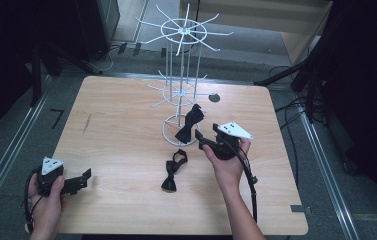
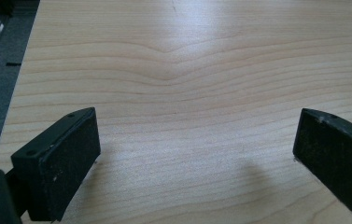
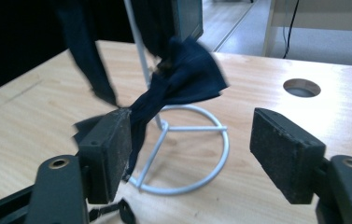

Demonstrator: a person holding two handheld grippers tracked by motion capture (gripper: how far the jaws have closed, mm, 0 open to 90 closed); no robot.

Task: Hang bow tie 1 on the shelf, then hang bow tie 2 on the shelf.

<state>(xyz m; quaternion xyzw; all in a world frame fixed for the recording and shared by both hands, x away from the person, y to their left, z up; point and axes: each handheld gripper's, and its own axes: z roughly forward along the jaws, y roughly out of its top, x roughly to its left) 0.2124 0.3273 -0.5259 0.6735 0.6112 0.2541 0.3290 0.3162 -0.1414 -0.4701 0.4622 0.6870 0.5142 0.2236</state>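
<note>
Right gripper (image 1: 200, 136): it is held in the person's right hand (image 1: 228, 165), with the grey three-cornered plate on top. In the right gripper view (image 3: 190, 144) the two black jaws are seen wide apart, and nothing is clamped between them.

Hanging black fabric bow tie (image 3: 183, 81): it is seen ahead of the right jaws and toward the left one. Its lower wing lies against the inner face of the left jaw, or just in front of it; whether it is really touched cannot be told. The right jaw is well apart from it. In the high view the bow tie (image 1: 190, 123) is hung low on the stand.

White wire display stand with round base ring (image 3: 183, 154): the ring is placed on the table just beyond the right jaws, between them, and the thin pole rises behind the left jaw. In the high view its spoked tiers (image 1: 182, 31) are seen above.

Second black bow tie with a strap (image 1: 172, 171): it is laid flat on the table, near the right gripper, on the person's side of the jaws.

Left gripper (image 1: 78, 183): it is held in the left hand (image 1: 46, 200), low over the table. In the left gripper view (image 2: 197, 149) the jaws are spread wide.

Light wooden table (image 2: 187, 70): bare wood grain is seen between and beyond the left jaws.

Round hole in the table top (image 3: 301, 87): it is seen beyond the right jaw of the right gripper.
</note>
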